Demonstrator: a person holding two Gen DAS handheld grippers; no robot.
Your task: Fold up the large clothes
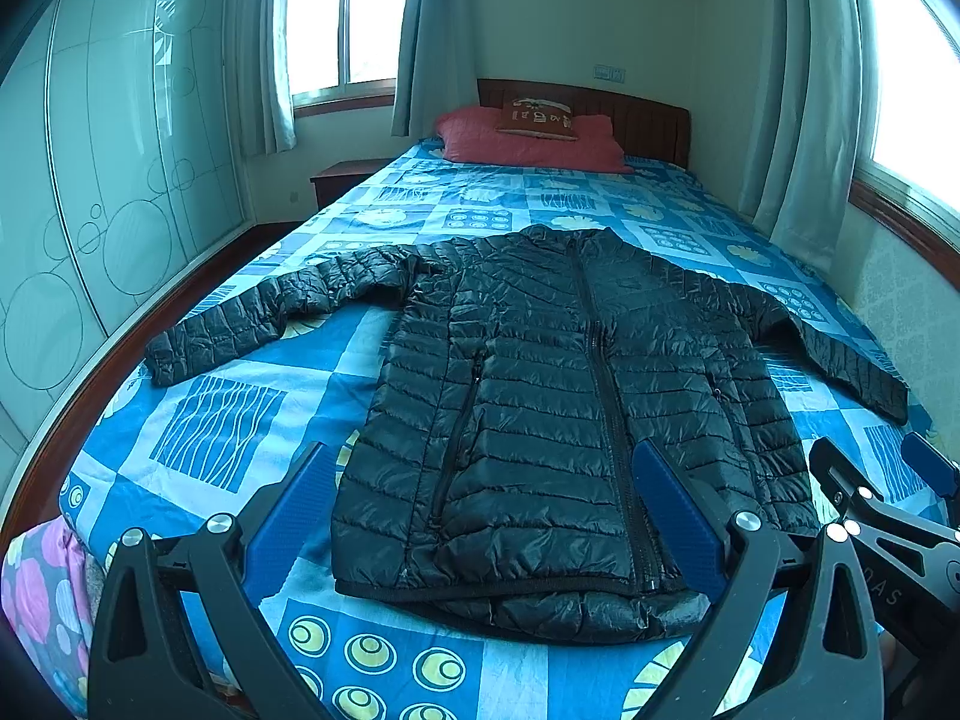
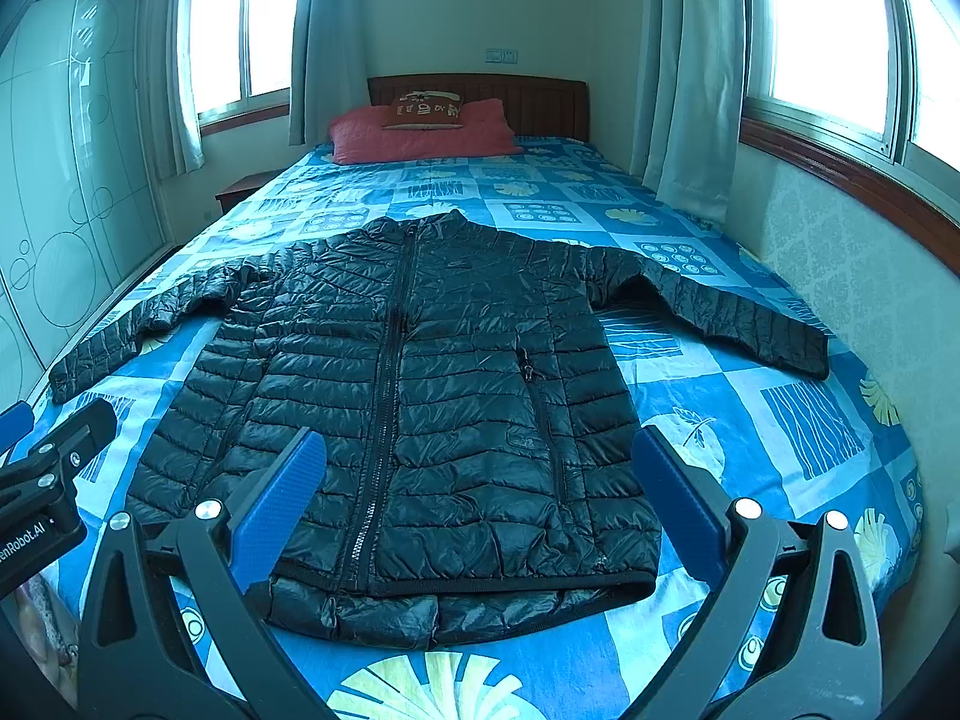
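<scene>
A black quilted puffer jacket (image 1: pixel 540 408) lies flat and zipped on the bed (image 1: pixel 228 420), front up, collar toward the headboard and both sleeves spread out to the sides. It also shows in the right wrist view (image 2: pixel 408 396). My left gripper (image 1: pixel 480 480) is open and empty, hovering above the jacket's hem on its left half. My right gripper (image 2: pixel 480 468) is open and empty above the hem's right half. The right gripper shows at the right edge of the left wrist view (image 1: pixel 882 480), and the left gripper shows at the left edge of the right wrist view (image 2: pixel 42 438).
The bed has a blue patterned cover (image 2: pixel 780 420), a red pillow (image 1: pixel 528 144) and small cushion (image 1: pixel 540 117) at the wooden headboard. A glass-fronted wardrobe (image 1: pixel 108 180) stands left, with a nightstand (image 1: pixel 342 177) by it. Curtained windows and a wall (image 2: pixel 840 252) run close on the right.
</scene>
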